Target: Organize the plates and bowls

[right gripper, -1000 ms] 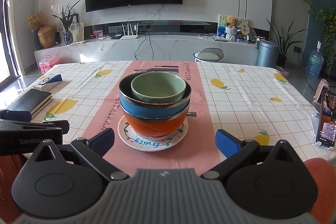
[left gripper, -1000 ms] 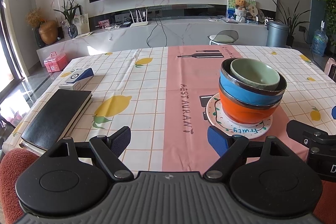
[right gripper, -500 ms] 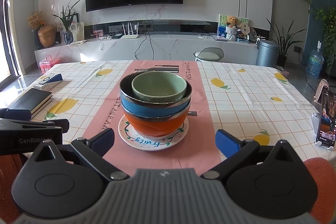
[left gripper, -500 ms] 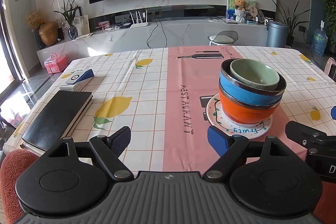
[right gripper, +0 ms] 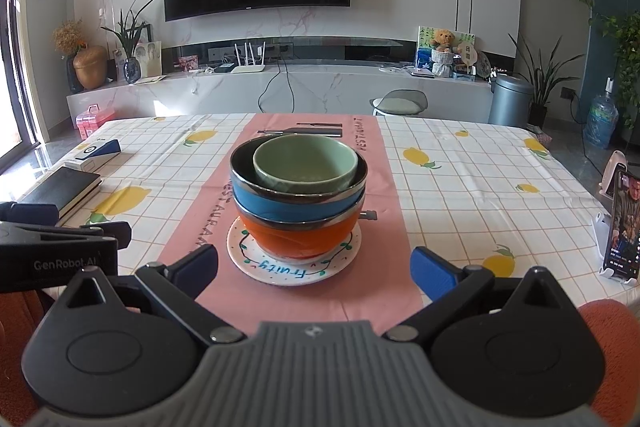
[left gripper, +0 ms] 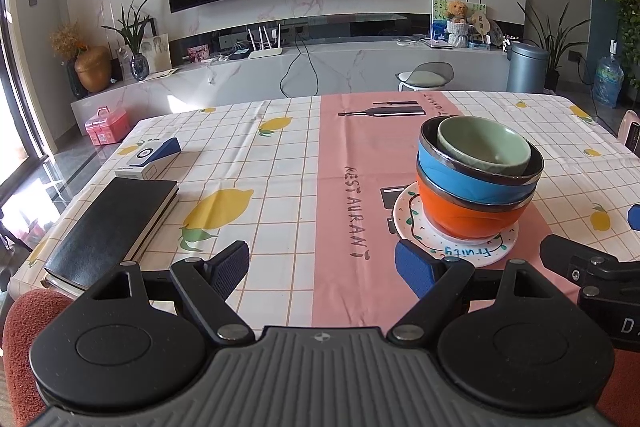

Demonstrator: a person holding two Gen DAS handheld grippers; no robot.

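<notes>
A white plate (right gripper: pixel 294 269) lettered "Fruity" lies on the pink runner. On it stand three nested bowls: an orange bowl (right gripper: pixel 300 239) at the bottom, a blue bowl (right gripper: pixel 296 205) in it, and a small green bowl (right gripper: pixel 306 163) on top. In the left wrist view the same stack sits to the right, plate (left gripper: pixel 456 249), orange bowl (left gripper: pixel 472 217), blue bowl (left gripper: pixel 472 179), green bowl (left gripper: pixel 484 145). My right gripper (right gripper: pixel 316 269) is open, just short of the plate and centred on it. My left gripper (left gripper: pixel 320 269) is open over bare tablecloth, left of the stack.
A black notebook (left gripper: pixel 114 227) and a blue-and-white box (left gripper: pixel 148 159) lie at the table's left side. A phone on a stand (right gripper: pixel 622 227) is at the right edge. Red chair backs sit below both grippers. A TV wall and counter lie beyond the table.
Both grippers have stayed nearly still and open. The right one has crept slightly toward the bowl stack.
</notes>
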